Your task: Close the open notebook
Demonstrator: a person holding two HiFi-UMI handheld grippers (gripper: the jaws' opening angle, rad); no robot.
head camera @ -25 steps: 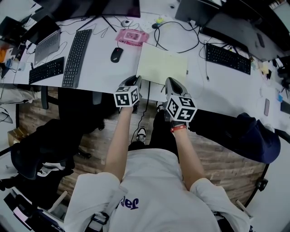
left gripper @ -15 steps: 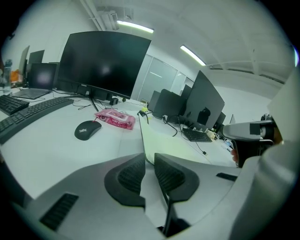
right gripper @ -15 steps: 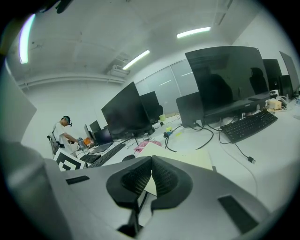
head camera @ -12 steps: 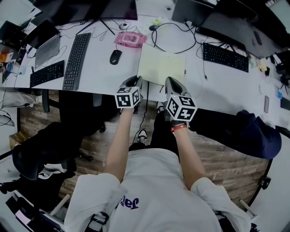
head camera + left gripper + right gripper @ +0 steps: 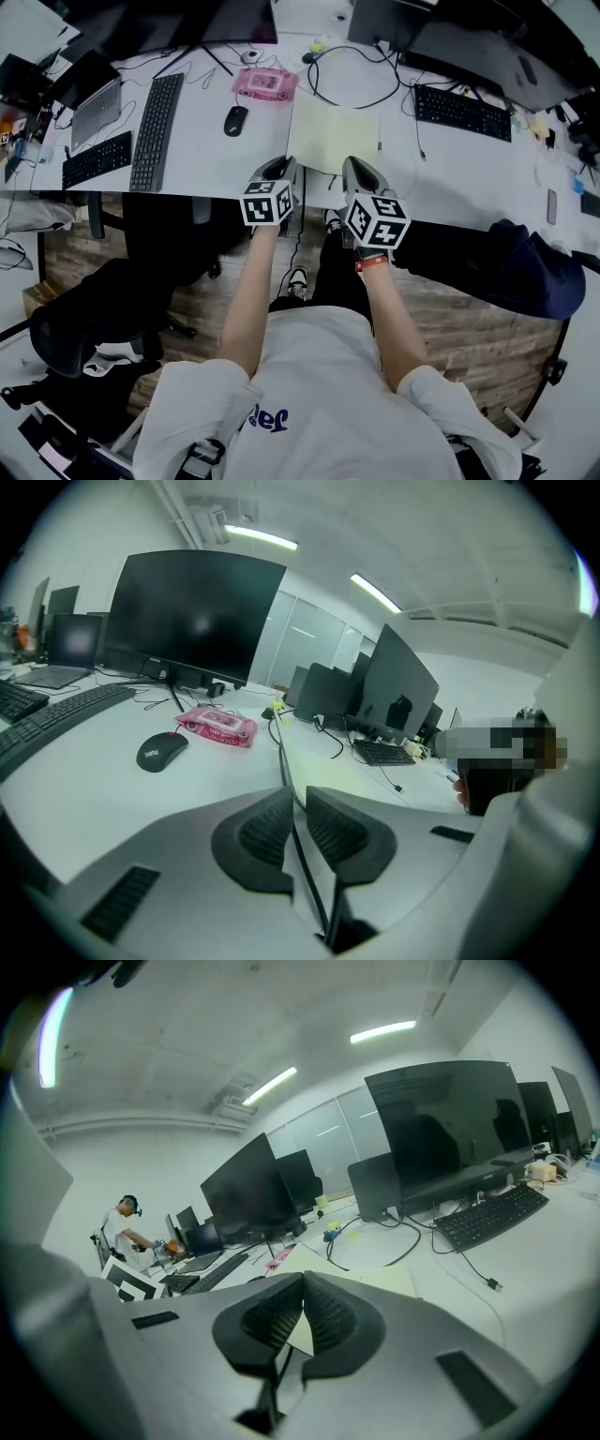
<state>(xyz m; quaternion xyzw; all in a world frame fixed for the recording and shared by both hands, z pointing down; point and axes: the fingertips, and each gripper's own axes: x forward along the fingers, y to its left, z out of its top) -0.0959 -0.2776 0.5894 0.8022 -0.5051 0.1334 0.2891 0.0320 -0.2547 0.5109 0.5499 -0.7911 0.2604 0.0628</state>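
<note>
– The left gripper (image 5: 286,163) is open just a tiny bit. Its jaws have just been closing. There is only a thin gap between them, and nothing is in it.

– What about the right gripper (image 5: 353,165)?

– Its two tips are pressed together. It holds nothing.

– Where is the notebook?

– The notebook (image 5: 333,139) lies flat on the white worktop (image 5: 202,155). It is pale yellow. It sits just past both grippers, and its near edge is right by their tips.

– Do the grippers touch it?

– I cannot tell from above. In the two gripper views the jaws are up over the worktop, and the yellow notebook lies in front of them.

– Is the notebook open or shut?

– I only see one flat yellow shape. I cannot tell.

– What else is near it?

– A black mouse (image 5: 235,120) is on its left, a little way off. A pink pack (image 5: 265,82) lies behind the mouse. A black cable (image 5: 349,97) loops on the worktop just behind the notebook. A black keyboard (image 5: 464,113) lies off to the right, well apart from it.
</note>
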